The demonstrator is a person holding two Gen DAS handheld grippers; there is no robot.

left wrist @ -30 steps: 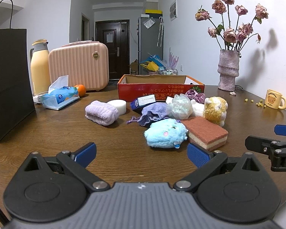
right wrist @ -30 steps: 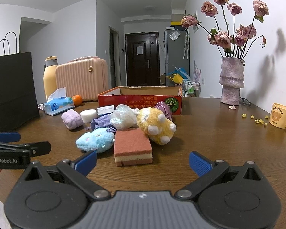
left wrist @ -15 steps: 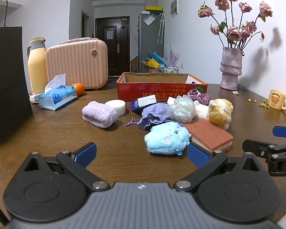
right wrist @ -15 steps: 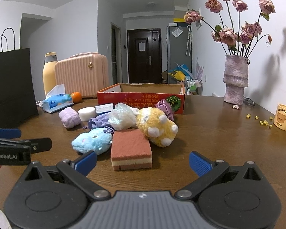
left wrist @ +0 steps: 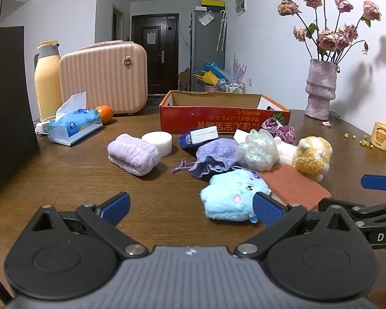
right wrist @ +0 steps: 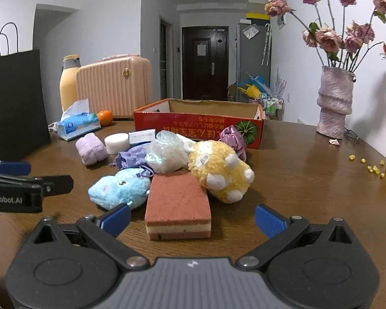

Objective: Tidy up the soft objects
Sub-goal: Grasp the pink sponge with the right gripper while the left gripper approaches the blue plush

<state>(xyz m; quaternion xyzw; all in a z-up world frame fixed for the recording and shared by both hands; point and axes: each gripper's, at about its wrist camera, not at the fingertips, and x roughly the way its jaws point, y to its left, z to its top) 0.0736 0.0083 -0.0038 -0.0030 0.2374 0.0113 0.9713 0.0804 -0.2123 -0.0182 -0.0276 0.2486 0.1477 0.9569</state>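
Observation:
A pile of soft things lies on the brown table before an open red cardboard box (left wrist: pixel 224 122) (right wrist: pixel 198 125): a blue plush (left wrist: pixel 231 195) (right wrist: pixel 119 189), a red-brown sponge (right wrist: pixel 177 202) (left wrist: pixel 294 184), a yellow plush (right wrist: pixel 218 171) (left wrist: pixel 312 157), a purple towel roll (left wrist: pixel 133 153) (right wrist: pixel 91 148), a purple pouch (left wrist: pixel 212 157), a clear bag (right wrist: pixel 166 152) and a white round sponge (left wrist: pixel 158 141). My left gripper (left wrist: pixel 191 207) is open, empty, just short of the blue plush. My right gripper (right wrist: pixel 191 217) is open, empty, with the sponge between its fingers' line.
A black paper bag (left wrist: pixel 7 108), a yellow flask (left wrist: pixel 47 79), a pink case (left wrist: pixel 104 77), a tissue pack (left wrist: pixel 73 126) and an orange (left wrist: pixel 104 113) stand at the left. A vase of roses (right wrist: pixel 334 103) and a mug (left wrist: pixel 383 136) stand at the right.
Both grippers have moved forward toward the pile; the blue plush and the sponge now sit closer in each view. Both stay open.

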